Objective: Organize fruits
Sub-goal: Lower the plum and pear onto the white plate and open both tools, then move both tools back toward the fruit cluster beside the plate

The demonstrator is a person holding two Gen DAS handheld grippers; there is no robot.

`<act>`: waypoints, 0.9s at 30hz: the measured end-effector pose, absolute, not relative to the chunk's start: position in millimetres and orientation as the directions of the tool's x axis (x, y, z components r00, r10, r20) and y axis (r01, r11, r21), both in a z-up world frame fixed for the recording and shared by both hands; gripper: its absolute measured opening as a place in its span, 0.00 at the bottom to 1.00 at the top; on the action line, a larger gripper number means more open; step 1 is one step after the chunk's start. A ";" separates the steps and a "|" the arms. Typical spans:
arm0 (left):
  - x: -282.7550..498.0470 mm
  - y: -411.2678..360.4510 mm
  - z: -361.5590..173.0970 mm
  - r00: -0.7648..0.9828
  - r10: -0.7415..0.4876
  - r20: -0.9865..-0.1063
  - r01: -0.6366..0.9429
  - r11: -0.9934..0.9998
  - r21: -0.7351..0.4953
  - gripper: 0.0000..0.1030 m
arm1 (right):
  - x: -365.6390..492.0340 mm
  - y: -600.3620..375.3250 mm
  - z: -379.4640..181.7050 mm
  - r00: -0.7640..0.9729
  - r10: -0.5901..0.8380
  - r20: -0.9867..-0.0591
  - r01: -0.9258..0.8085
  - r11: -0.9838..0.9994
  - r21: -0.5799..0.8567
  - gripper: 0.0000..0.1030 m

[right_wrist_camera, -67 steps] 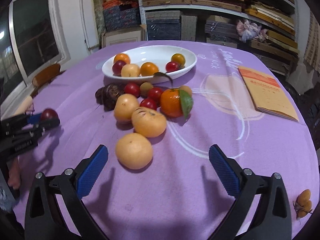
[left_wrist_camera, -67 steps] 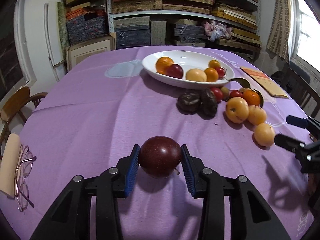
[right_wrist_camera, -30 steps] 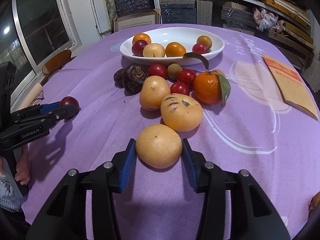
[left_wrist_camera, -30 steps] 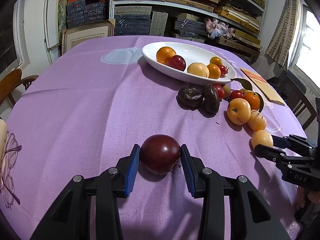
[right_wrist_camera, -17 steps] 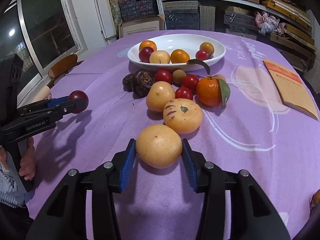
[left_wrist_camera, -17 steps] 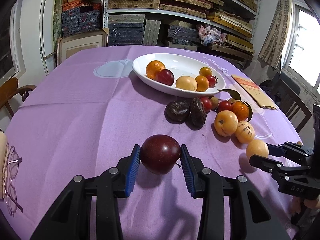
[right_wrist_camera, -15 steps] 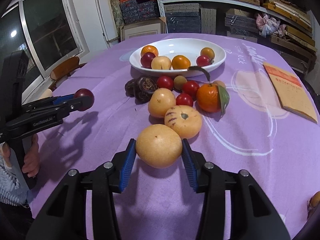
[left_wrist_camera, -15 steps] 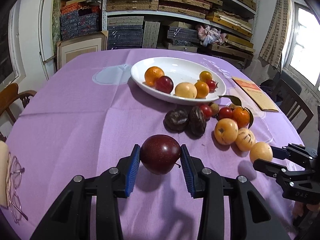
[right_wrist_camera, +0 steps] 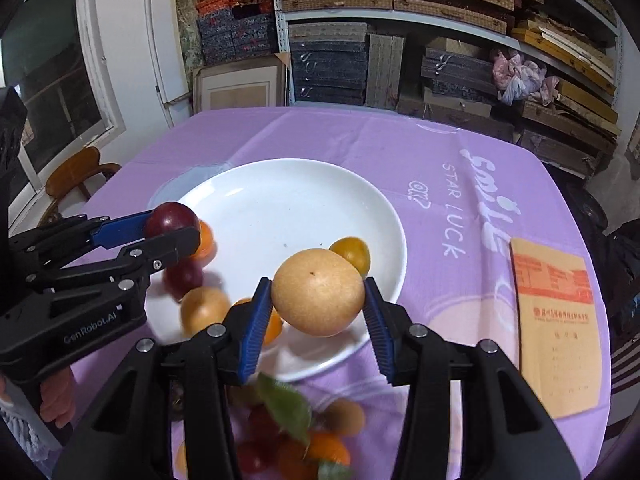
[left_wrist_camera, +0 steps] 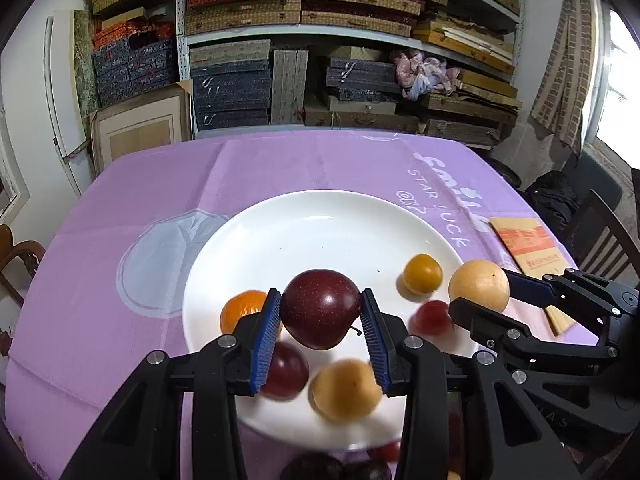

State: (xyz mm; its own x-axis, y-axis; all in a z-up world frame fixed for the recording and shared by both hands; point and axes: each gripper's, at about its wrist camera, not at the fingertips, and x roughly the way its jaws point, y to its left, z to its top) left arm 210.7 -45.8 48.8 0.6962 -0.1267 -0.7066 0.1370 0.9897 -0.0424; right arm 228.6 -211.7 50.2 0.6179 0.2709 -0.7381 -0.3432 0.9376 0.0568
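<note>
My left gripper (left_wrist_camera: 320, 340) is shut on a dark red plum (left_wrist_camera: 320, 312) and holds it above the near part of the white plate (left_wrist_camera: 320, 228). My right gripper (right_wrist_camera: 316, 324) is shut on a pale yellow round fruit (right_wrist_camera: 318, 290), over the plate's (right_wrist_camera: 288, 200) near right rim. Each gripper shows in the other view: the right gripper (left_wrist_camera: 486, 292) to the right of the plate, the left gripper (right_wrist_camera: 168, 228) at the plate's left. In the plate lie an orange (left_wrist_camera: 242, 314), a second plum (left_wrist_camera: 286, 372), a yellow fruit (left_wrist_camera: 344, 390), a small yellow fruit (left_wrist_camera: 422, 279) and a small red one (left_wrist_camera: 432, 317).
More fruit, blurred, lies on the purple cloth below the plate, with a green leaf (right_wrist_camera: 286, 404) among it. A tan booklet (right_wrist_camera: 554, 320) lies on the right. Wooden chairs stand at the table's left (right_wrist_camera: 76, 176) and right (left_wrist_camera: 604, 236). Shelves of boxes fill the back wall.
Both grippers have lifted their fruit off the cloth and carried it forward across the table to above the plate. The pile of loose fruit now lies below and behind them.
</note>
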 end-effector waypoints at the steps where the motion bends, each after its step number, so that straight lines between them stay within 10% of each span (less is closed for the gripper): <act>1: 224.0 -46.9 43.1 0.679 -0.128 -0.723 0.134 0.990 -0.050 0.40 | 239.1 -209.4 45.9 0.614 0.259 -0.746 -0.341 0.939 0.045 0.43; 8: 265.0 -46.4 15.4 0.649 -0.095 -0.755 0.089 0.995 -0.049 0.43 | 266.5 -191.1 24.6 0.623 0.227 -0.748 -0.393 0.918 -0.049 0.44; 12: 257.4 -38.4 22.9 0.667 -0.103 -0.737 0.088 0.994 -0.059 0.72 | 263.6 -194.5 25.6 0.633 0.224 -0.741 -0.390 0.919 -0.055 0.56; 17: 225.4 -16.2 45.6 0.701 -0.086 -0.708 0.054 0.996 -0.068 0.82 | 228.7 -219.9 55.9 0.678 0.271 -0.683 -0.359 0.933 0.014 0.66; 21: 178.5 9.7 55.8 0.733 -0.054 -0.678 0.018 0.998 -0.060 0.94 | 171.6 -255.1 75.8 0.735 0.298 -0.609 -0.304 0.948 0.096 0.94; 27: 113.1 34.6 32.9 0.739 0.036 -0.673 -0.067 0.998 -0.020 0.97 | 87.5 -306.1 60.5 0.805 0.263 -0.532 -0.188 0.963 0.192 0.96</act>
